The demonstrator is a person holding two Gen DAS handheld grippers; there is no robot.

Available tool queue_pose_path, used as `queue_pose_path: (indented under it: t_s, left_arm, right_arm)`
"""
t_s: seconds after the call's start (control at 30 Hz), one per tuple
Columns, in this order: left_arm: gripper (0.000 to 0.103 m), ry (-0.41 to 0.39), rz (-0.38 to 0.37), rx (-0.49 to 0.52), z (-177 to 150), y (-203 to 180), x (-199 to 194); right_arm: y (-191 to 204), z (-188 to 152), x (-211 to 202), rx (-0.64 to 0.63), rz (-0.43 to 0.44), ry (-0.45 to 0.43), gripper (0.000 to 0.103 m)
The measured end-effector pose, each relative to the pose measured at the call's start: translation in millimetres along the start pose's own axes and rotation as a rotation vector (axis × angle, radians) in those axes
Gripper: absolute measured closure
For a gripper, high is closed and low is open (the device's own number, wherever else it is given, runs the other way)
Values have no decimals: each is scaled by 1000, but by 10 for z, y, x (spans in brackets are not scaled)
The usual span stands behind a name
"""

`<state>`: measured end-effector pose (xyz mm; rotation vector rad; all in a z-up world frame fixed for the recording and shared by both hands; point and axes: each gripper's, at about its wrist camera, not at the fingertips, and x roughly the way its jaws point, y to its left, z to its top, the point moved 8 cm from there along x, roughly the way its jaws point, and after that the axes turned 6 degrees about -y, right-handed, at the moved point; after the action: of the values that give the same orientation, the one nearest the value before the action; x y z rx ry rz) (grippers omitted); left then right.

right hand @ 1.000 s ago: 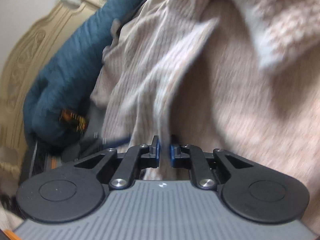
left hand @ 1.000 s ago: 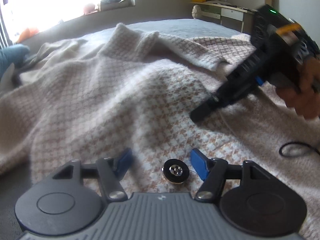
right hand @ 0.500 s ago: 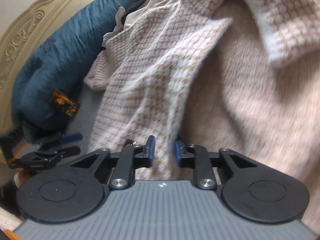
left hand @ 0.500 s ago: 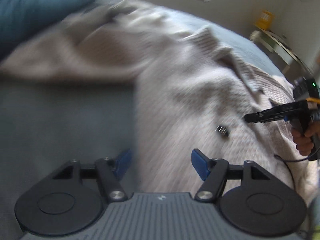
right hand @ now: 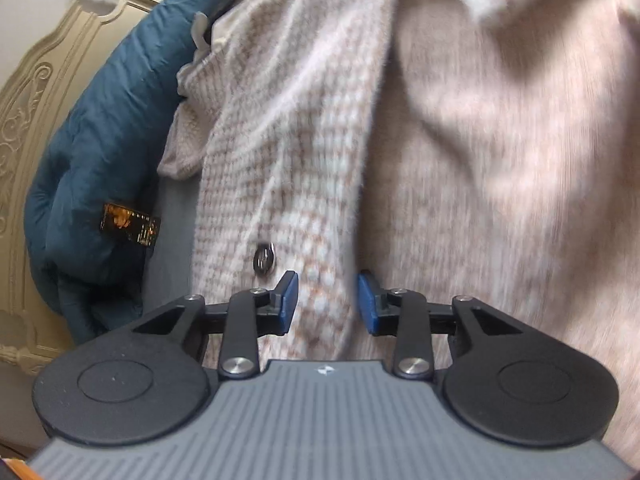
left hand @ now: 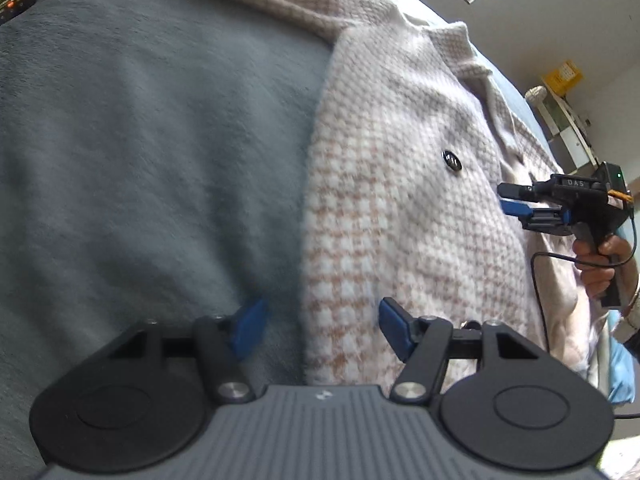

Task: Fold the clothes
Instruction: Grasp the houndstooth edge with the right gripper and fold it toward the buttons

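Left wrist view, left to right. A grey-blue bed cover (left hand: 140, 152) fills the 9 o'clock half of the view. The left gripper (left hand: 318, 326) points down at the boundary between cover and coat (left hand: 400, 208). Its fingers (left hand: 250, 326) stand apart and are closing slightly; the coat's edge lies between them, and no pad presses on it. The left finger is over the cover, the right finger over the coat. The coat, a cream-and-tan houndstooth knit, lies spread on the bed from 12 o'clock down to 6 o'clock. A dark button (left hand: 451, 159) sits on it toward 1 o'clock. At 3 o'clock the right gripper (left hand: 510, 200) hovers over the coat, held by a hand (left hand: 600, 260). A black cable (left hand: 540, 288) hangs below it.

Right wrist view, left to right. A carved cream headboard (right hand: 36, 120) occupies 9 o'clock. A teal jacket (right hand: 100, 132) lies against it, with an orange-and-black label (right hand: 130, 224). The coat covers the view from centre to 3 o'clock. Its front flap runs from 12 o'clock to the fingers (right hand: 289, 296), with the button just beside the left finger at 10 o'clock of it. The right gripper's fingers are opening; the flap edge lies in the gap, and neither pad presses on it.
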<state>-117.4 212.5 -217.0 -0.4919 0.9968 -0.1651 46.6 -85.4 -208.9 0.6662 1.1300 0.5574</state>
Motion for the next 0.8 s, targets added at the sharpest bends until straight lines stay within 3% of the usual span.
queue_pose_path:
  t_s: [0.1, 0.13, 0.23, 0.43, 0.57, 0.67, 0.8]
  left_arm:
    - [40, 7, -21, -23, -56, -18, 2]
    - [40, 9, -30, -33, -67, -24, 2]
    - [40, 10, -53, -65, -84, -22, -24]
    - [40, 28, -92, -161, -153, 44, -75]
    - [40, 53, -109, -200, -241, 91, -72]
    - [48, 67, -90, -200, -309, 116, -40]
    - [62, 56, -52, -206, -358, 134, -11]
  right_arm:
    - [50, -146, 26, -16, -7, 15, 74]
    - [94, -170, 31, -54, -20, 8, 83]
    - [217, -170, 5, -154, -63, -20, 95]
    - [220, -61, -110, -233, -136, -38, 96]
    - [28, -88, -72, -179, -169, -37, 97]
    - [-71, -103, -70, -98, -143, -26, 95]
    - [-70, -152, -104, -12, -67, -9, 86]
